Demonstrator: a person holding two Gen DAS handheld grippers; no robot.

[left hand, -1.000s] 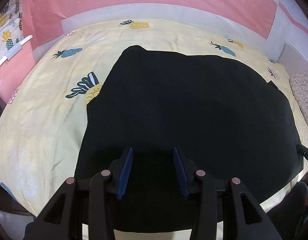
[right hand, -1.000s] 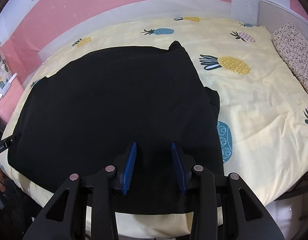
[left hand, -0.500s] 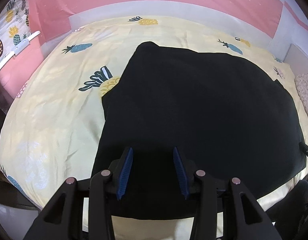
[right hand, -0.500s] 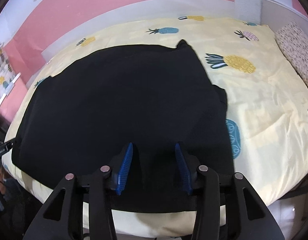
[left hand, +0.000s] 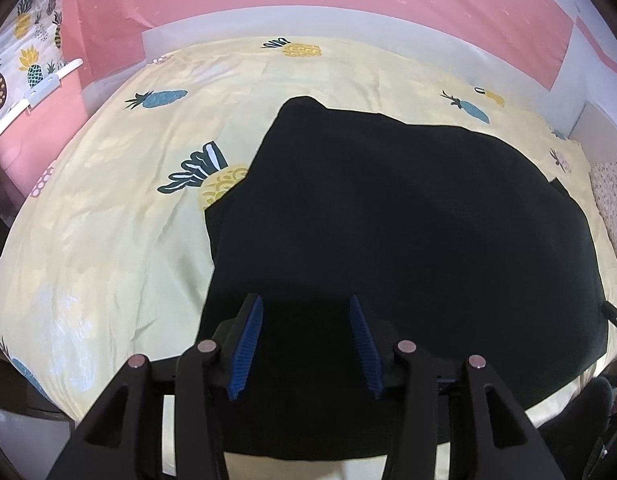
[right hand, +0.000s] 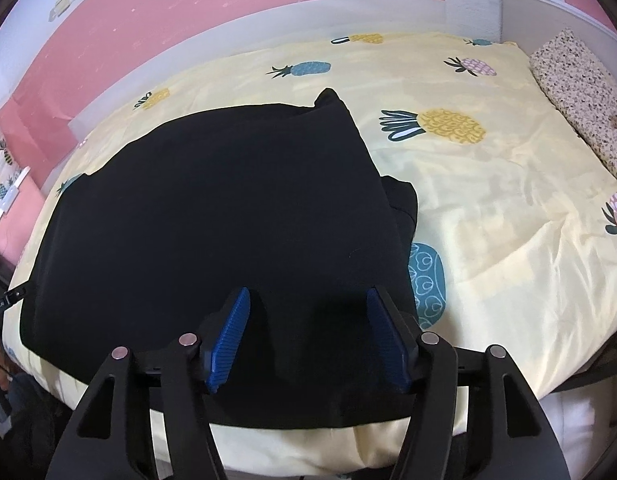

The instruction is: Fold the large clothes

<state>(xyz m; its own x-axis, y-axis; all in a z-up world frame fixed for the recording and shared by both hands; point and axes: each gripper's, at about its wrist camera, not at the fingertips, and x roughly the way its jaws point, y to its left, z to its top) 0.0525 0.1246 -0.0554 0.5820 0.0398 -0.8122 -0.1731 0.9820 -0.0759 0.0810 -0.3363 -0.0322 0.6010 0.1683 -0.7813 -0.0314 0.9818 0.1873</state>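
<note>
Black garment (left hand: 388, 220) spread flat on yellow pineapple-print bedsheet (left hand: 108, 220), near front edge of bed. Left gripper (left hand: 306, 300) held above garment's near hem, jaws parted, nothing gripped. Right gripper (right hand: 308, 294) held likewise, jaws spread wider, nothing gripped. Speckled pillow (right hand: 576, 92) located at bed's right end.

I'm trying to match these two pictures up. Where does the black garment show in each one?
Left wrist view: the black garment fills the centre and right, beyond the left gripper.
Right wrist view: it fills the centre and left, beyond the right gripper.
Shared landmark: the garment's pointed far corner.
</note>
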